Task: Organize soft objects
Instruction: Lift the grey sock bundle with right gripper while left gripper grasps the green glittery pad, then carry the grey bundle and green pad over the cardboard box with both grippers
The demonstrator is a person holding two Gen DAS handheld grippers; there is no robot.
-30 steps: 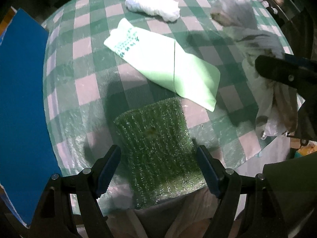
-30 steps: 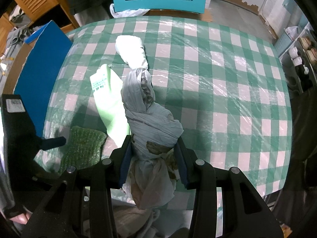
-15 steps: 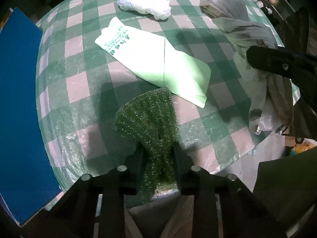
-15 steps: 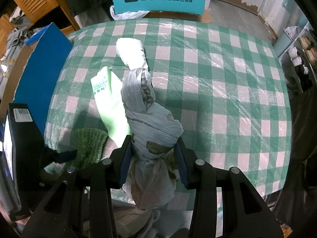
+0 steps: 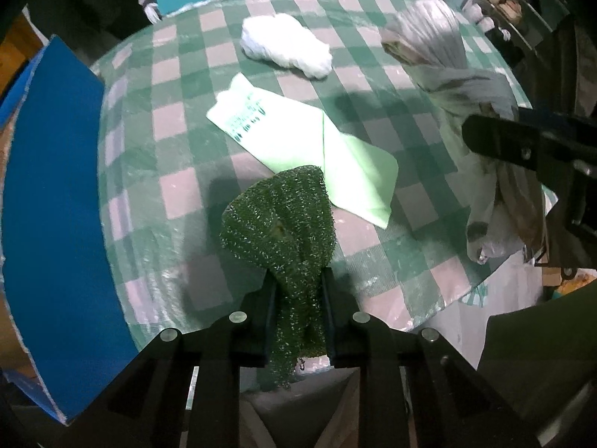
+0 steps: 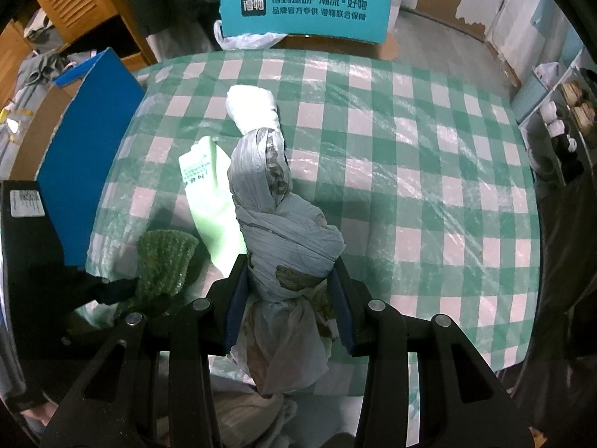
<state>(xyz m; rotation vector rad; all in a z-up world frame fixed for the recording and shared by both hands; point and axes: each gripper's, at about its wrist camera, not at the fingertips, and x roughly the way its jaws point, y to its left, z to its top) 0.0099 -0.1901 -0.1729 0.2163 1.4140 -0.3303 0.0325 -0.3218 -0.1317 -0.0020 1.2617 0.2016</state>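
My left gripper (image 5: 297, 295) points straight down over the near edge of the table (image 5: 179, 171), which has a green-and-white checked cover. Its jaws have just been closing and now pinch the green scrubbing pad (image 5: 283, 224) between them. The pad is bunched at the pinch; its upper part fans out and folds over, and its far edge overlaps the near corner of the pale green bag (image 5: 298, 142), which lies flat on the cover with printed text on its far end. Beyond that bag lies a white bundle (image 5: 285, 44), apart from it.

My right gripper (image 6: 289, 280) is clamped on a grey bundled bag (image 6: 276, 209), pads pressing both sides of its waist. The bundle stands up past the fingertips, and loose clear plastic hangs below the grip. From the right wrist view the white bundle is partly hidden behind the top of the grey one.

A blue board (image 5: 52, 201) stands at the left side of the table. A teal sign (image 6: 304, 11) with white lettering sits beyond the far edge.
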